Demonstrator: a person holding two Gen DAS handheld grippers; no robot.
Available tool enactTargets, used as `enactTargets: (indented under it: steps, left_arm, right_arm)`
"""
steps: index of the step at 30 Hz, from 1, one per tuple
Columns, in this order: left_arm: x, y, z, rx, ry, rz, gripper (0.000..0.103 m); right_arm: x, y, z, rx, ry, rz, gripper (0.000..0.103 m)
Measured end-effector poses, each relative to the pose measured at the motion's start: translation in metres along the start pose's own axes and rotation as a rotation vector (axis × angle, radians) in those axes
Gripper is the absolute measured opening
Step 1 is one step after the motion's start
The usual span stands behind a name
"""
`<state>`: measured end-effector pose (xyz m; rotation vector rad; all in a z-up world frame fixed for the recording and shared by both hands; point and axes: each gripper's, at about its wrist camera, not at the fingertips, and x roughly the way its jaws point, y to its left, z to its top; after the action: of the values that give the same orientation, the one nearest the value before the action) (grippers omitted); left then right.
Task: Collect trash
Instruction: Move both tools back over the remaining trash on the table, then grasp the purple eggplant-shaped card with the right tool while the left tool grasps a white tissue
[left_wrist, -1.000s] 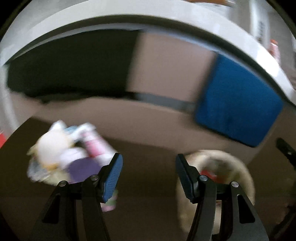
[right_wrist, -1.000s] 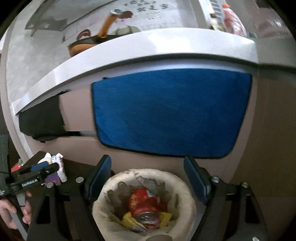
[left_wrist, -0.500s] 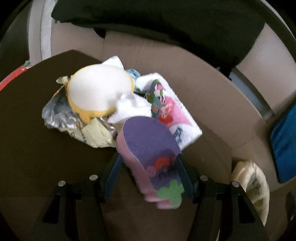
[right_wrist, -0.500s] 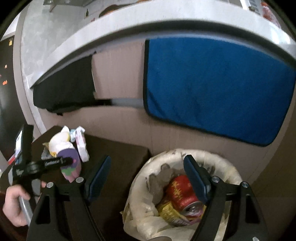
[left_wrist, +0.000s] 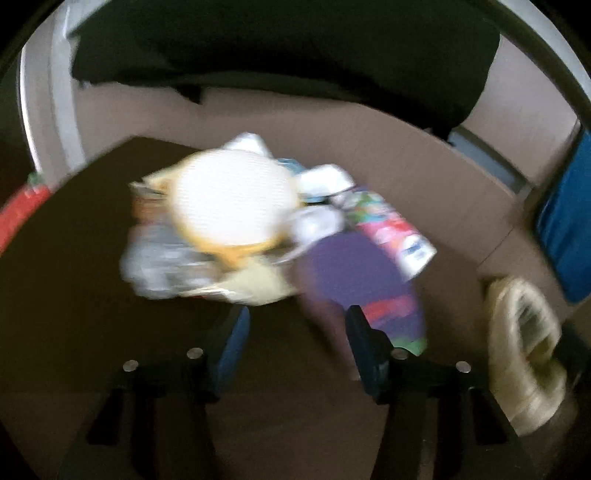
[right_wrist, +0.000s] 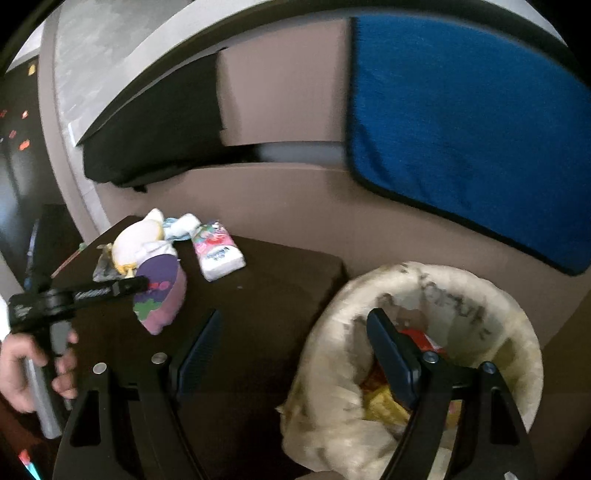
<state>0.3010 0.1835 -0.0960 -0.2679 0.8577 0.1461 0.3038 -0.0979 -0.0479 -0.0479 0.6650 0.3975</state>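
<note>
The left claw (left_wrist: 295, 334) is closing, its jaws apart near the purple slipper (right_wrist: 160, 295) at the trash pile's (left_wrist: 229, 225) edge, centre frame. The right claw (right_wrist: 291, 350) hangs spread, empty, above the lined bin (right_wrist: 509, 317), lower right.

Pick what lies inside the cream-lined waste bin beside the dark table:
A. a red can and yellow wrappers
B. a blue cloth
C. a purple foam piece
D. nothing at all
A: the right wrist view looks down into the cream-lined waste bin, where a red can sits above yellow wrappers; the purple foam piece is on the dark table.
</note>
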Motion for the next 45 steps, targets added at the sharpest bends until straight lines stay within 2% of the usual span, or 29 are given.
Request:
enactTargets:
  steps: [1, 3, 6, 8, 12, 18, 21, 23, 24, 28, 36, 37, 41, 45]
  left_arm:
    - [-0.005, 0.014, -0.004, 0.002, 0.005, 0.022, 0.053]
    - [-0.014, 0.041, -0.01, -0.03, 0.02, 0.019, 0.052]
    - [-0.03, 0.074, -0.016, -0.088, 0.01, -0.036, 0.052]
    - [-0.042, 0.092, -0.022, -0.103, -0.022, -0.079, 0.052]
    - [-0.059, 0.109, -0.022, -0.078, -0.066, -0.119, 0.052]
    - [-0.081, 0.109, -0.023, 0.019, -0.17, -0.037, 0.052]
    - [-0.085, 0.108, -0.021, 0.048, -0.196, -0.011, 0.052]
    - [-0.086, 0.107, -0.02, 0.049, -0.201, -0.007, 0.052]
    - [-0.086, 0.108, -0.018, 0.046, -0.198, -0.013, 0.052]
    - [-0.082, 0.102, -0.013, 0.048, -0.188, -0.032, 0.052]
    - [-0.065, 0.052, 0.002, 0.127, -0.171, -0.086, 0.052]
    - [-0.063, 0.045, 0.004, 0.132, -0.166, -0.102, 0.052]
    - [-0.049, 0.031, 0.015, 0.106, -0.162, -0.265, 0.052]
    - [-0.026, 0.02, 0.026, 0.083, -0.156, -0.253, 0.052]
  right_arm:
    - [0.002, 0.005, 0.002, -0.009, 0.001, 0.012, 0.078]
    - [0.011, 0.019, 0.007, -0.019, 0.016, 0.061, 0.078]
    - [0.033, 0.047, 0.015, -0.04, 0.059, 0.156, 0.078]
    - [0.048, 0.067, 0.019, -0.068, 0.073, 0.18, 0.078]
    - [0.084, 0.101, 0.023, -0.084, 0.119, 0.242, 0.078]
    - [0.13, 0.128, 0.021, -0.122, 0.18, 0.174, 0.078]
    - [0.149, 0.13, 0.021, -0.118, 0.236, 0.182, 0.077]
    - [0.154, 0.129, 0.02, -0.108, 0.264, 0.214, 0.064]
    - [0.153, 0.127, 0.02, -0.104, 0.267, 0.216, 0.06]
    - [0.126, 0.113, 0.016, -0.111, 0.206, 0.163, 0.059]
    - [0.074, 0.059, 0.005, -0.01, 0.151, 0.145, 0.059]
    - [0.069, 0.052, 0.003, 0.004, 0.142, 0.143, 0.059]
    - [0.061, 0.04, 0.001, 0.018, 0.118, 0.117, 0.059]
    - [0.058, 0.03, -0.004, 0.034, 0.09, 0.118, 0.059]
